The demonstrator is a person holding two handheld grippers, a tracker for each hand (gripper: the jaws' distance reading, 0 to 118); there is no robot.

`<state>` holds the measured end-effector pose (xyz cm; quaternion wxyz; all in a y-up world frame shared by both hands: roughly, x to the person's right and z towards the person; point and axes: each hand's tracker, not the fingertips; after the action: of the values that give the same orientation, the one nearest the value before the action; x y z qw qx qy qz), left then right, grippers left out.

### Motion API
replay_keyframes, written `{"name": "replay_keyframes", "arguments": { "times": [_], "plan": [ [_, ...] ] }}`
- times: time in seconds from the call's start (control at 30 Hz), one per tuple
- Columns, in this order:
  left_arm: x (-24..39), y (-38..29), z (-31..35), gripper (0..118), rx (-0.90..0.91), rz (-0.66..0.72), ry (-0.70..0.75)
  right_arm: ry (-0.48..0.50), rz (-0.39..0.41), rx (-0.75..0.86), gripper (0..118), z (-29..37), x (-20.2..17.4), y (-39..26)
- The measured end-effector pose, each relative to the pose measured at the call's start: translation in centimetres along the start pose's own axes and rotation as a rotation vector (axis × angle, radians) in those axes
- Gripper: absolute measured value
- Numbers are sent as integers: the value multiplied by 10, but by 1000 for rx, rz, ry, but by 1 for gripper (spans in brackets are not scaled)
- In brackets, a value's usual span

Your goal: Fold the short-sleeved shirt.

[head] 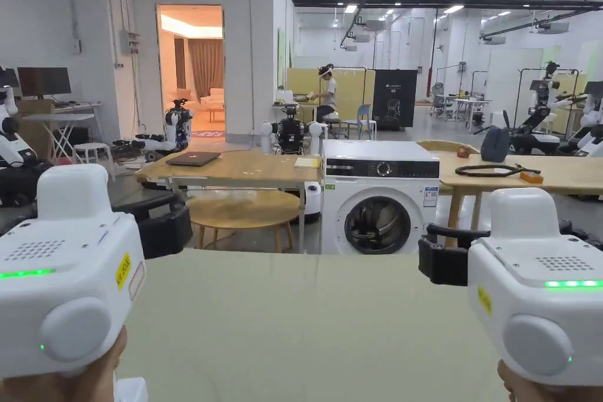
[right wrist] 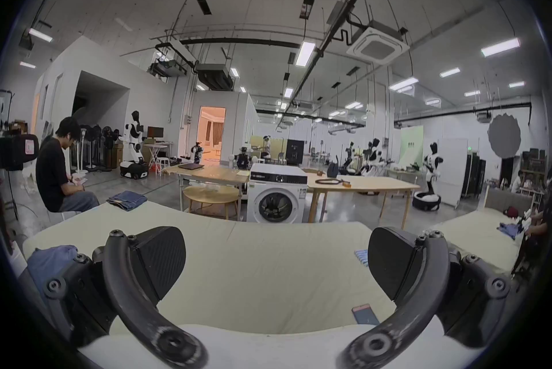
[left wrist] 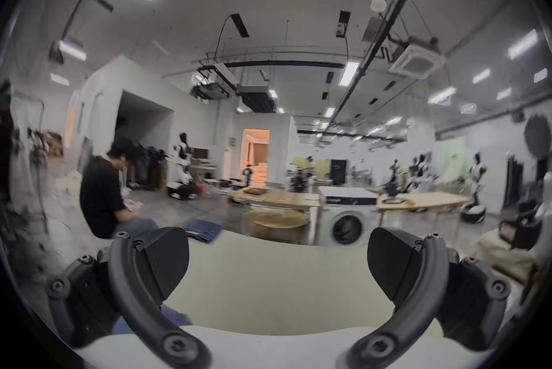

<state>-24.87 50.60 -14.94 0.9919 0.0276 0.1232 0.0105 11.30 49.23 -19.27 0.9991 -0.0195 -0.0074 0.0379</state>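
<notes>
My left gripper (left wrist: pixel 277 265) hangs wide, empty, low in frame. A blue bundle (right wrist: pixel 49 260) at lower left, possibly the shirt, needs spreading flat first. The pale worktop (head: pixel 306 315) lies bare mid-frame, far edge ahead. My right gripper (right wrist: pixel 276 263) gapes empty too.

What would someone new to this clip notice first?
Two white handheld grippers, the left gripper and right gripper, both open, held over a pale green table. Beyond its far edge stands a white washing machine.
</notes>
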Motion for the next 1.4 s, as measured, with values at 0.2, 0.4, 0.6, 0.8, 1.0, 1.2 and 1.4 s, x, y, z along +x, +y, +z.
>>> {"name": "replay_keyframes", "arguments": {
  "times": [0.2,0.4,0.6,0.8,1.0,1.2,1.4],
  "plan": [
    [11,-4,2,117,-11,-25,-49,54,-76,-8,118,-4,6,-2],
    [9,-6,-5,118,-19,-16,-56,81,-85,2,118,0,9,4],
    [11,-7,-5,118,-34,-21,-51,96,-117,9,118,2,12,7],
    [10,-7,-6,118,-10,-22,-48,98,-126,22,118,4,14,8],
    [5,-7,-10,118,-19,-9,-55,78,-113,16,118,4,16,9],
    [6,-6,-10,118,-20,-23,-55,83,-101,2,118,4,16,9],
    [0,-8,-16,118,-35,-8,-55,83,-115,9,118,5,18,10]
  ]
}}
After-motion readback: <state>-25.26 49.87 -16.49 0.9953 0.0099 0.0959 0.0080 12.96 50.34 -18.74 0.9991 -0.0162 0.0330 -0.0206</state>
